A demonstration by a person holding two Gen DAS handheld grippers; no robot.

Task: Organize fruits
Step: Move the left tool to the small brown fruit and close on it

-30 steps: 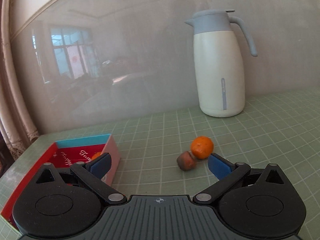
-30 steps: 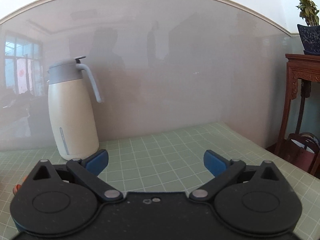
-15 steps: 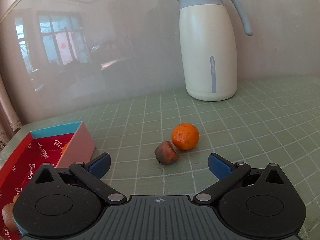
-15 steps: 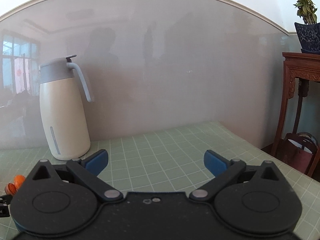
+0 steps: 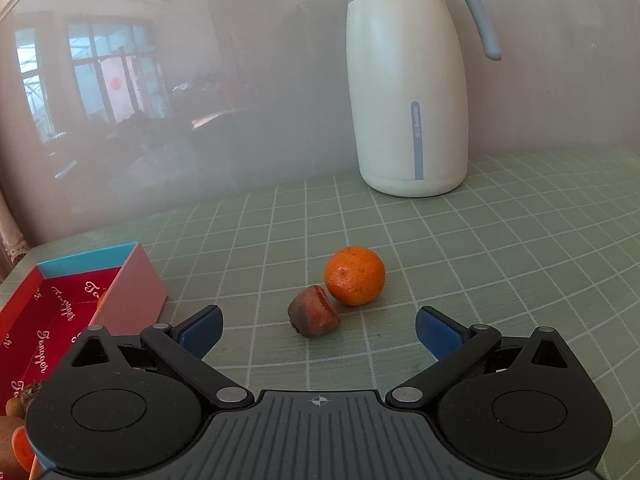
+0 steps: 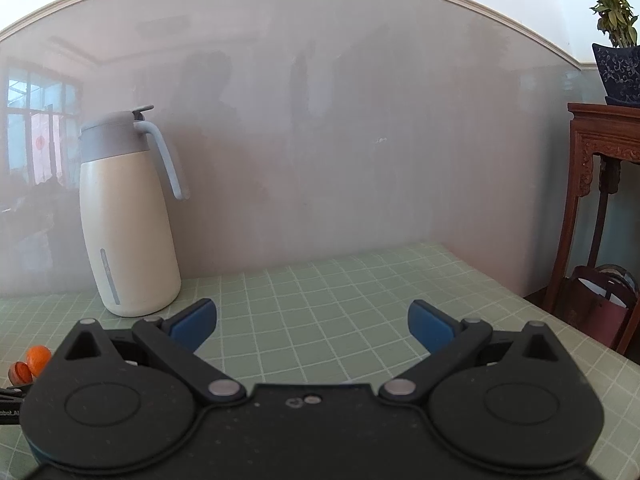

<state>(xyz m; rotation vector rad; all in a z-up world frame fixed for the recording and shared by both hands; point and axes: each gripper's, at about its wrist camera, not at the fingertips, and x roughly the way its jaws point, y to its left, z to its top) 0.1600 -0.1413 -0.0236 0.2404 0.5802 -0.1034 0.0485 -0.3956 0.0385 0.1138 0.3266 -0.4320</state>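
Closer now, left gripper fingers spread wide, empty, facing orange; right gripper likewise.

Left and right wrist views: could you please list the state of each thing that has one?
Left gripper: open, empty.
Right gripper: open, empty.
Orange: loose on the mat, touching the brown fruit.
Red box: open, holding fruit.
Jug: upright, lid shut.

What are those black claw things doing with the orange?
A person is tidying fruit with two hand-held tools. The left tool is open and aimed at a small orange and a brown fruit touching it on the green table. Nothing is grabbed yet. A red box waits at the left. The right tool is open and empty.
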